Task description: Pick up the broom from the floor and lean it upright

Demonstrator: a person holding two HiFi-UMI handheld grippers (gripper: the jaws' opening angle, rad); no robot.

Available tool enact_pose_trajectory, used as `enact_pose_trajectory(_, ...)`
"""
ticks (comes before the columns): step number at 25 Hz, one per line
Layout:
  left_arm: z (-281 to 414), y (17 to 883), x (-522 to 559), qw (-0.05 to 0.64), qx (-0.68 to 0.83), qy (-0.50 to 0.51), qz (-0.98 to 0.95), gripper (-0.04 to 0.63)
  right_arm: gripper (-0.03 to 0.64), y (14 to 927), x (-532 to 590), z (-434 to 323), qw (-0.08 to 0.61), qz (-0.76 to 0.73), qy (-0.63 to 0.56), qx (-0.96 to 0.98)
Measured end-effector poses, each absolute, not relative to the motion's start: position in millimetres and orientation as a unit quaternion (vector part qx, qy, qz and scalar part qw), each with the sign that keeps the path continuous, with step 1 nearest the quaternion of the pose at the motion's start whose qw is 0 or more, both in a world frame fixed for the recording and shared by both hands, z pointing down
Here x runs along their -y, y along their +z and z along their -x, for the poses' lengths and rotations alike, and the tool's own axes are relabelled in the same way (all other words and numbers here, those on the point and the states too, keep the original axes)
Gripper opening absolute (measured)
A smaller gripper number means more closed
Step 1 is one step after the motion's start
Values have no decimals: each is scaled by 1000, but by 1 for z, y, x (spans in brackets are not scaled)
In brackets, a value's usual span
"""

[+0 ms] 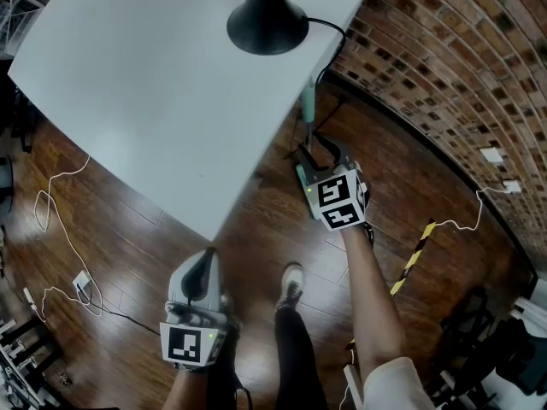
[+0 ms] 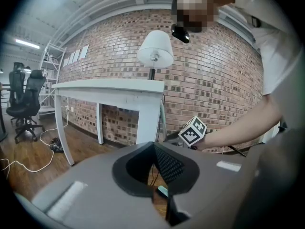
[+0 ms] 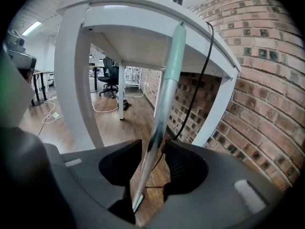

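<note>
The broom (image 1: 306, 109) stands nearly upright, its pale green handle leaning on the right edge of the white table (image 1: 154, 84). In the right gripper view the broom's handle (image 3: 164, 94) runs up to the table's rim, green above and silver below. My right gripper (image 3: 151, 152) is open around the silver part, with a gap on the left side. From the head view the right gripper (image 1: 321, 154) is low on the handle near the floor. My left gripper (image 1: 203, 261) hangs lower left, away from the broom, shut on nothing (image 2: 153, 148).
A black lamp base (image 1: 267, 20) stands on the table and its cable drops over the edge by the broom. A brick wall (image 1: 444, 67) runs on the right. White cables (image 1: 60, 229) lie on the wood floor at the left. My shoe (image 1: 291, 284) is below the table corner.
</note>
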State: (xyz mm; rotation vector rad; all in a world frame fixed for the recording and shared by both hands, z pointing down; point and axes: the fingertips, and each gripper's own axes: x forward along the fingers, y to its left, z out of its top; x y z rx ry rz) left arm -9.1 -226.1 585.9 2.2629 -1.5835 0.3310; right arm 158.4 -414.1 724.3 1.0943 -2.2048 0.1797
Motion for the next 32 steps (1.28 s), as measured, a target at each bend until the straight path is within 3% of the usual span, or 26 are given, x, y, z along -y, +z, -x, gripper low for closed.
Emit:
enact_pose_trajectory(10, 9, 582, 223, 158, 561, 136, -801, 0, 177, 715, 388, -174, 336, -428, 44, 838)
enact_pose_trajectory(12, 11, 580, 222, 158, 562, 138, -800, 0, 117, 707, 380, -183, 319, -444, 43, 836)
enact_pose_trajectory(14, 15, 575, 224, 154, 569, 132, -797, 0, 13, 695, 372, -191, 296, -462, 41, 835)
enact_pose_trajectory(23, 20, 511, 225, 111, 558, 116, -814, 0, 12, 605, 321, -225, 218, -559, 45, 799)
enact_pose_trajectory(32, 36, 394, 204, 55, 536, 70, -840, 0, 12, 449, 232, -213, 180, -602, -1, 777)
